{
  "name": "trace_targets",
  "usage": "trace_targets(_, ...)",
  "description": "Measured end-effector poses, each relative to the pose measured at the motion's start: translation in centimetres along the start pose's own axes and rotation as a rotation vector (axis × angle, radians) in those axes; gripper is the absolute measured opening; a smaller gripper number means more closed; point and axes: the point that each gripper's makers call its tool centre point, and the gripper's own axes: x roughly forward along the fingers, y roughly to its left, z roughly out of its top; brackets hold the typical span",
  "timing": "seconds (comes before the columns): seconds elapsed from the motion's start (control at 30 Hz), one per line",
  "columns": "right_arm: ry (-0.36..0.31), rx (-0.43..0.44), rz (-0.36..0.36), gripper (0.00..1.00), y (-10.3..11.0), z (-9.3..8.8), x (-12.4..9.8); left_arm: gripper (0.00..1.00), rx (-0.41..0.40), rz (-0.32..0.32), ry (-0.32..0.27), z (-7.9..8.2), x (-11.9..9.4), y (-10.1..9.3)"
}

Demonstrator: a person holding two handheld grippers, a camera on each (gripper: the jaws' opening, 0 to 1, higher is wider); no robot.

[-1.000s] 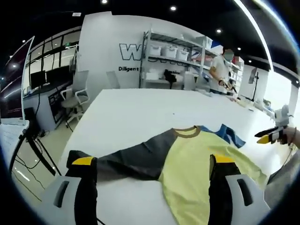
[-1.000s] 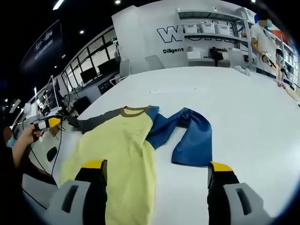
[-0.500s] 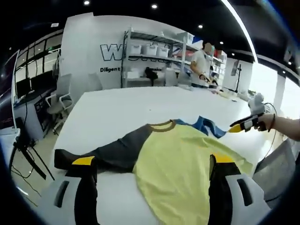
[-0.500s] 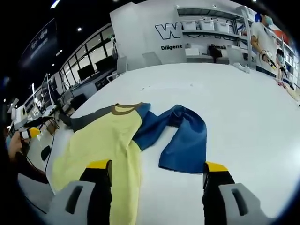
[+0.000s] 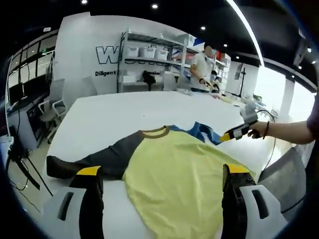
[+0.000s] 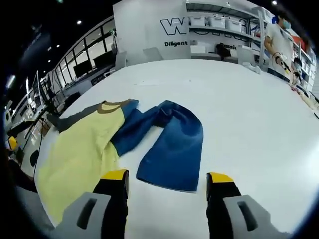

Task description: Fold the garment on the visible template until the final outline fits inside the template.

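- You are working over a shirt [image 5: 174, 174] that is lying flat on the white table [image 5: 124, 112], yellow body toward you, brown collar on the far side. It is spread out rather than bunched, which I take to mean the folding has not begun in earnest.
- You are holding the left gripper [image 5: 159, 177] above the near hem with its jaws standing wide apart and nothing between them; the yellow panel is showing in the gap, so you seem to be lining up on the body of the garment.
- You are holding the right gripper [image 6: 167, 180] with its jaws equally wide and empty, poised just short of the cuff end of the blue sleeve [image 6: 172, 144]. My guess is that this sleeve is the first thing you are meaning to bring inward.
- The left gripper view is giving you the dark grey sleeve [image 5: 94, 159] running out to the left table edge, and your right hand carrying its gripper in from the right, near the blue shoulder.
- The right gripper view is giving you what the left one is barely showing: the blue sleeve bent back on itself in an arch, lying to the right of the yellow body.
- I cannot make out any template outline on the table in either view.
- A person is standing by the far shelves [image 5: 149, 62].
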Motion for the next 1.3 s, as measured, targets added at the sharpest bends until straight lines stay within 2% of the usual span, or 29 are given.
trace_targets(0.13, 0.000, 0.013, -0.022, 0.47, -0.8, -0.3, -0.2, 0.99, 0.010, -0.009, 0.023, -0.5, -0.3, 0.1)
trace_targets(0.23, -0.004, 0.023, -0.036, 0.36, -1.0, -0.5, -0.1, 0.99, 0.011, 0.002, 0.016, -0.3, -0.7, 0.6)
trace_targets(0.43, -0.002, -0.001, -0.077, 0.20, -1.7, -0.7, 0.0, 0.99, 0.012, 0.012, 0.007, -0.1, -1.0, 0.8)
trace_targets(0.53, 0.028, -0.024, -0.125, 0.05, -2.3, -1.3, -0.2, 0.99, 0.016, 0.016, 0.008, -0.1, -1.2, 0.8)
trace_targets(0.6, 0.018, -0.036, -0.145, 0.00, -2.5, -1.4, -0.2, 0.99, 0.014, 0.016, 0.006, -0.1, -1.2, 0.7)
trace_targets(0.63, 0.002, 0.012, -0.176, 0.00, -3.0, -1.3, -0.2, 0.98, 0.016, 0.015, 0.006, -0.1, -1.3, 0.7)
trace_targets(0.67, -0.005, 0.062, -0.163, 0.00, -2.9, -1.3, -0.1, 0.98, 0.018, 0.015, 0.008, -0.1, -1.3, 0.6)
trace_targets(0.7, -0.016, 0.074, -0.154, 0.00, -3.0, -1.1, 0.0, 0.98, 0.018, 0.015, 0.008, 0.0, -1.3, 0.6)
trace_targets(0.73, -0.004, 0.063, -0.154, 0.00, -3.2, -1.2, -0.1, 0.98, 0.018, 0.012, 0.009, -0.1, -1.3, 0.5)
trace_targets(0.8, 0.024, -0.014, -0.142, 0.00, -3.2, -1.4, -0.3, 0.98, 0.020, 0.009, 0.011, 0.0, -1.3, 0.4)
trace_targets(0.9, 0.067, -0.097, -0.176, 0.00, -4.3, -1.7, -1.0, 0.98, 0.033, -0.007, 0.014, 0.1, -1.4, -0.1)
trace_targets(1.07, 0.106, -0.185, -0.260, 0.00, -7.9, -1.5, -2.6, 0.97, 0.054, -0.035, 0.015, 0.3, -1.5, -0.8)
trace_targets(1.13, 0.106, -0.187, -0.276, 0.00, -9.2, -1.3, -2.8, 0.97, 0.059, -0.047, 0.017, 0.3, -1.5, -1.1)
trace_targets(1.3, 0.161, -0.221, -0.333, 0.00, -12.3, -1.3, -3.6, 0.95, 0.069, -0.072, 0.019, 0.3, -1.5, -1.5)
